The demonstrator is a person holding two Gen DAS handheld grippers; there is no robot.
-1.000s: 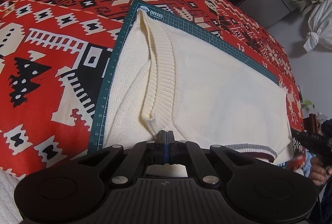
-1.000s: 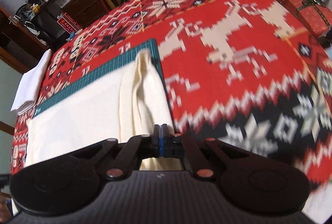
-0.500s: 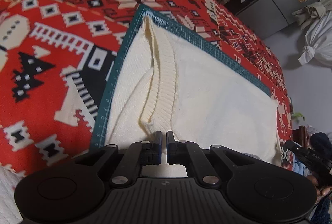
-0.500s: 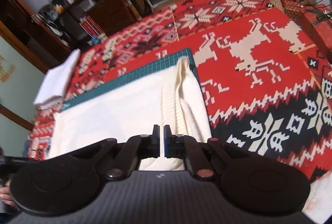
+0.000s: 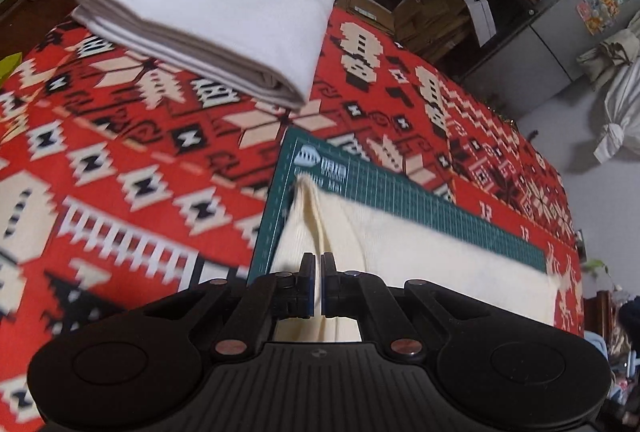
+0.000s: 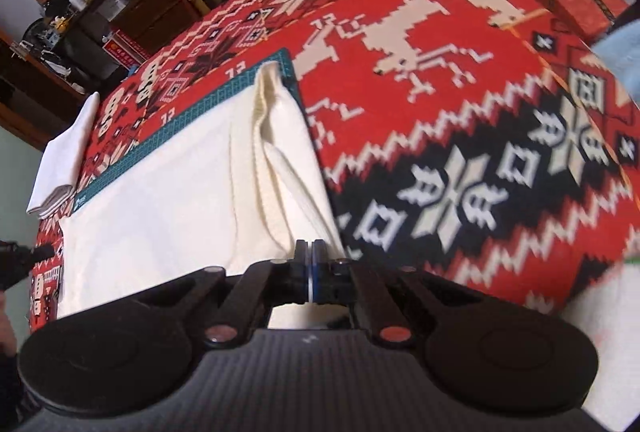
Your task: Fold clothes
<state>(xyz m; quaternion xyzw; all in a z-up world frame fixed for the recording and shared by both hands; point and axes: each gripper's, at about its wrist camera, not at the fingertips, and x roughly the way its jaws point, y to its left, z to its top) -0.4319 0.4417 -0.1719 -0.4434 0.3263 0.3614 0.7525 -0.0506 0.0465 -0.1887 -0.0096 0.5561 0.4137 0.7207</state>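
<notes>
The left gripper (image 5: 318, 286) is seen low in the frame's centre with its jaws parted by a narrow gap, a ridge of cream knit rising just ahead of the tips; whether cloth is caught between them cannot be told. The right gripper (image 6: 310, 270) is pressed together — thin cream fabric seems to be pinched at its tips, though this is a judgement. The cream sweater (image 6: 168, 192) lies spread on the green cutting mat (image 5: 420, 200), its long axis running across between the two grippers, with a side fold standing up ahead of each claw and running away toward the mat's far edge. Each gripper is thus nearest its own end of the garment. Any fold away from the claws would be made toward the mat's far edge, where a strip of mat is bare. Beyond it, the red patterned blanket (image 6: 460, 104) lies open — only the folded white cloth (image 5: 216, 20) at upper left of the left view takes up room.
</notes>
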